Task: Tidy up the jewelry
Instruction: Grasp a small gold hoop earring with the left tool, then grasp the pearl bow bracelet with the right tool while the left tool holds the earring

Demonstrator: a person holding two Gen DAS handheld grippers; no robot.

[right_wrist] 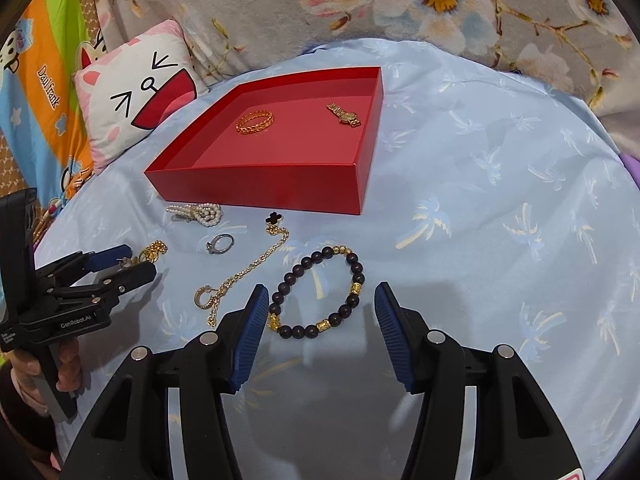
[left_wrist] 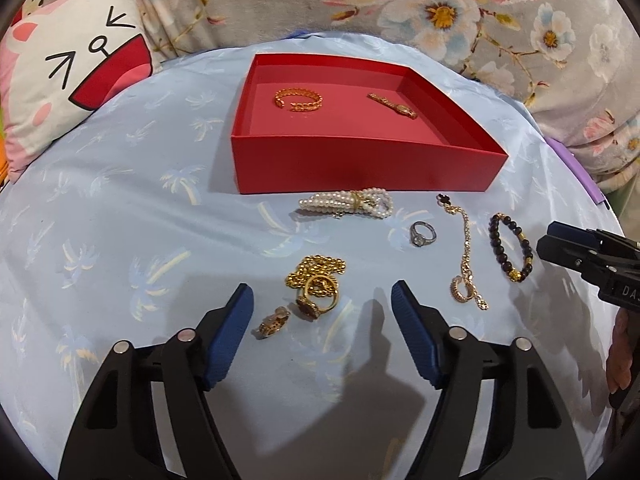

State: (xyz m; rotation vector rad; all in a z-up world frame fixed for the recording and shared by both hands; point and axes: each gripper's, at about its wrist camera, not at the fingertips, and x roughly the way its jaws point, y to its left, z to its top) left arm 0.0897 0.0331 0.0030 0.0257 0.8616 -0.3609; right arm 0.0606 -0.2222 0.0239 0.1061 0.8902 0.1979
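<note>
A red open box (left_wrist: 360, 168) (right_wrist: 256, 184) on the blue cloth holds a gold bangle (left_wrist: 298, 99) (right_wrist: 254, 121) and a gold watch (left_wrist: 394, 106) (right_wrist: 345, 115). In front of it lie a pearl bracelet (left_wrist: 346, 202) (right_wrist: 198, 213), a silver ring (left_wrist: 423, 234) (right_wrist: 220, 243), a thin gold chain with a black clover (left_wrist: 466, 252) (right_wrist: 244, 272), a dark bead bracelet (left_wrist: 512, 246) (right_wrist: 320, 294), a gold chain heap (left_wrist: 316, 276) (right_wrist: 154, 250) and small gold rings (left_wrist: 274, 322). My left gripper (left_wrist: 322, 296) is open, just short of the gold heap. My right gripper (right_wrist: 320, 296) is open around the bead bracelet.
A cat-face pillow (left_wrist: 76, 68) (right_wrist: 136, 92) lies at the back left. A floral blanket (left_wrist: 440, 4) rises behind the blue cloth (right_wrist: 500, 200). The right gripper shows at the left wrist view's right edge (left_wrist: 592, 256); the left gripper shows at the right wrist view's left (right_wrist: 80, 280).
</note>
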